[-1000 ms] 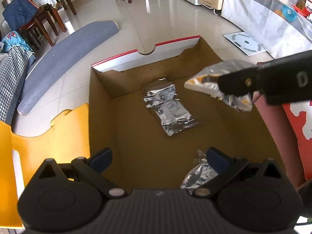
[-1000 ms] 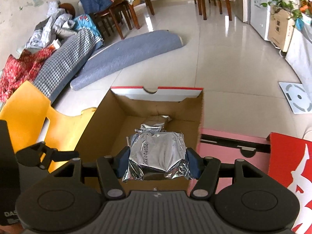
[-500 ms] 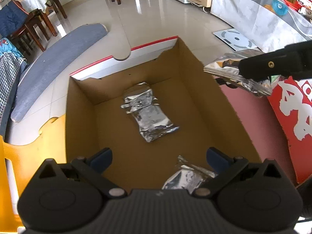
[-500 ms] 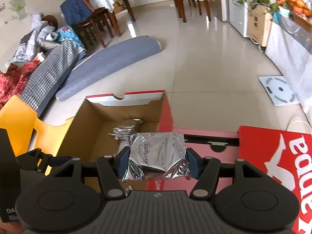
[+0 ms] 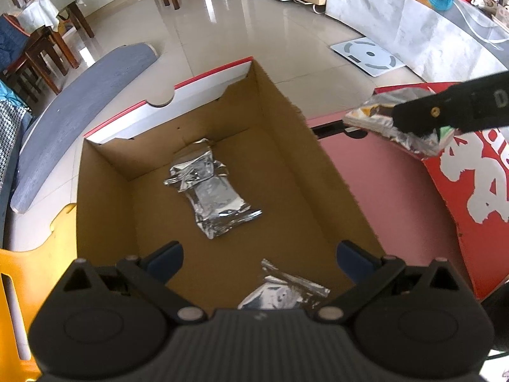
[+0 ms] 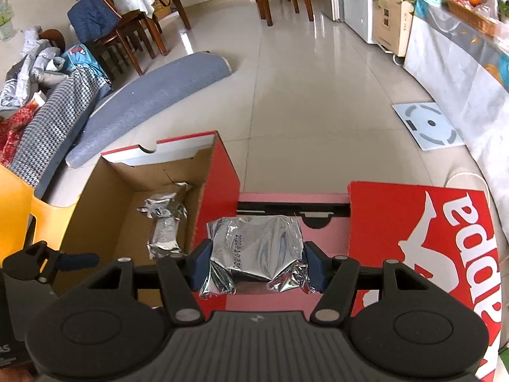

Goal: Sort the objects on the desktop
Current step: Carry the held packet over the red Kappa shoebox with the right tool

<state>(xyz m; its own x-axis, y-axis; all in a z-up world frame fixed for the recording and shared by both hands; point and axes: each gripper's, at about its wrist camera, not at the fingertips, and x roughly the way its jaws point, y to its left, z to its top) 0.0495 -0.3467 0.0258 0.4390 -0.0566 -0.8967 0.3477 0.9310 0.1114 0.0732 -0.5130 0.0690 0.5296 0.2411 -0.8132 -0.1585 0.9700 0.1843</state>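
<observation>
While the right tool point(image 6: 256, 259) is clamped on a foil packet point(image 6: 254, 248) and the left tool point(image 5: 259, 259) is held apart, empty, crinkled foil may be slipped free over the pink lid point(image 6: 321, 242)

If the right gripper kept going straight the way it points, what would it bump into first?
Probably the pink lid of the red box. The right gripper, shut on a foil packet, points over that lid, not into the brown box to its left. Depth is hard to judge, so this is a guess.
</observation>
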